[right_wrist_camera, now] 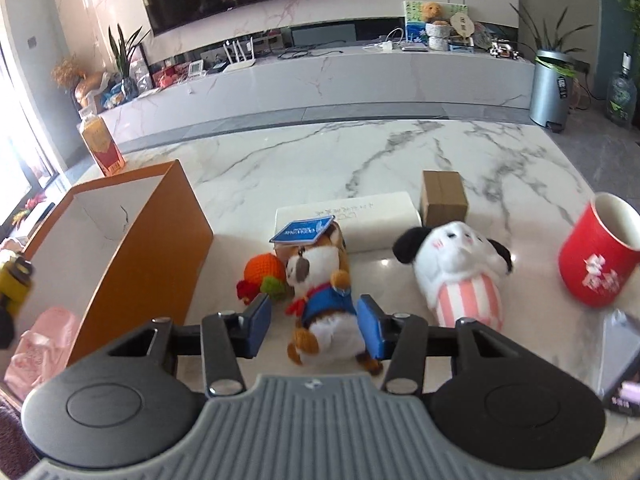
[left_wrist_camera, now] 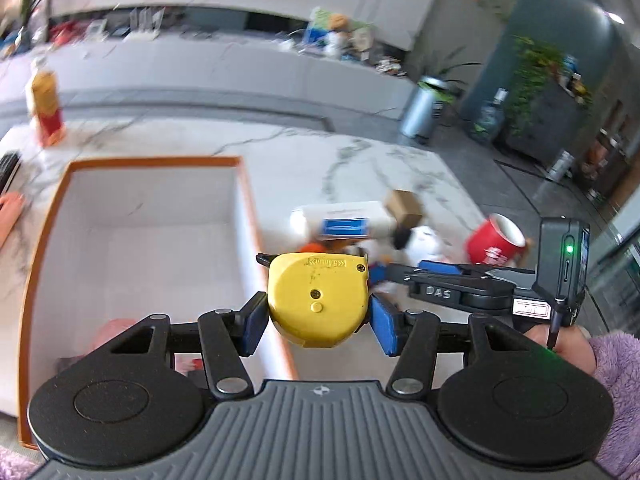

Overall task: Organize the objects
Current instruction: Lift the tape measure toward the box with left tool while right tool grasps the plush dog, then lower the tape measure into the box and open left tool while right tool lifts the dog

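While the left gripper [left_wrist_camera: 318, 312] holds a yellow tape measure [left_wrist_camera: 318, 300] between its blue pads, the tape measure hangs over the right wall of the orange box [left_wrist_camera: 48, 216]. Its flat side faces the camera. Its long way runs up and down in the left wrist view, and the black tip of the tape pokes out at about 10 o'clock. The box is open on top and white inside, and it fills the 9 o'clock side of that view.

On the marble table [right_wrist_camera: 320, 160], the right gripper [right_wrist_camera: 316, 326] has its jaws partway open around a small brown and white plush dog [right_wrist_camera: 320, 300] in a blue shirt. The right pad touches the dog's side. The left pad looks a little apart from it, so I cannot tell if the dog is squeezed yet. The dog lies with its head toward 12 o'clock and its feet toward the gripper.

Just beside the dog's head, at 10 o'clock, sits an orange knitted ball [right_wrist_camera: 266, 270]. A white plush toy [right_wrist_camera: 460, 272] in pink stripes lies at 3 o'clock from the dog. A red cup [right_wrist_camera: 600, 260] leans farther out at 3 o'clock. A white box [right_wrist_camera: 372, 220] and a small brown box [right_wrist_camera: 444, 196] lie behind the toys at 12 o'clock.
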The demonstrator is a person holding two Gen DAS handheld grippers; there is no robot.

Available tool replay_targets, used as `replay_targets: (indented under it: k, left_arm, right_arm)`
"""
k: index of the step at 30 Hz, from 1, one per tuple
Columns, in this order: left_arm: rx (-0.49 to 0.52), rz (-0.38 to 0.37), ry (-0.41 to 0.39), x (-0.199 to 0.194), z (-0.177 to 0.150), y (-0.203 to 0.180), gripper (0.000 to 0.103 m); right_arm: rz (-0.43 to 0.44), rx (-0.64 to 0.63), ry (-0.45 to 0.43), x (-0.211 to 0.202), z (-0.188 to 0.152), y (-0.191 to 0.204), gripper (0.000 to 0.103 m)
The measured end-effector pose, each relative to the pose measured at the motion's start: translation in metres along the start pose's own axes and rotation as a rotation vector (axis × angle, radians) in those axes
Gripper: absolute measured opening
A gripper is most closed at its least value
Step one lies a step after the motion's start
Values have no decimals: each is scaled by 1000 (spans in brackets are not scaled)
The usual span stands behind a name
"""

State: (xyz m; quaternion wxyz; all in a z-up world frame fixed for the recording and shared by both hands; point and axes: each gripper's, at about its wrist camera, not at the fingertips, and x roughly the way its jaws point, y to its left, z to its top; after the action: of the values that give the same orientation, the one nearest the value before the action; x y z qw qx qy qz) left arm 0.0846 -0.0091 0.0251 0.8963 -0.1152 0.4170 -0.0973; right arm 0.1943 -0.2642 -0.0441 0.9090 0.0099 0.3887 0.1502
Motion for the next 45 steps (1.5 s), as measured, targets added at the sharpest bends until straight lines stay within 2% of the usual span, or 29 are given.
replay_targets:
  k: [7,10,13,16,20,25,28,31,36,39,42,45]
  left_arm:
    - [-129,0,128,26,9,48,63]
    - [-123,-8,192,35,10,60,63]
    - [-22,-2,253,42,11,63,63]
    - [147,-46,336,49,10,56,63]
    - [351,-70,459,60,2,47,63]
    - [605,-144,575,71,-10,29,63]
    - [726,-167,627,79,-15,21,63]
    - [825,-254,665,87,-11,19,64]
    - [920,-372,763,107,-9,12,63]
    - [935,-410,779,115,-9,8,63]
    - [915,-454,820,122,-9,10,63]
    - [845,-474,812,128,-9,15,63]
  right_arm:
    - [-8,-42,82,49,16,-3,51]
    - [2,-50,103,63,20,-3,52]
    - [5,-54,123,75,21,-3,51]
    - [23,-47,123,80,20,-4,51]
    - [25,-49,131,81,20,-3,49]
    - [4,-42,166,89,20,0,52]
    - [-8,-43,171,90,19,3,49]
    - [2,-22,195,87,19,3,48]
    - [19,-16,188,67,21,6,46]
    - [24,-8,180,50,25,10,46]
    - [13,-14,171,32,29,16,46]
    - [15,-25,154,13,30,24,46]
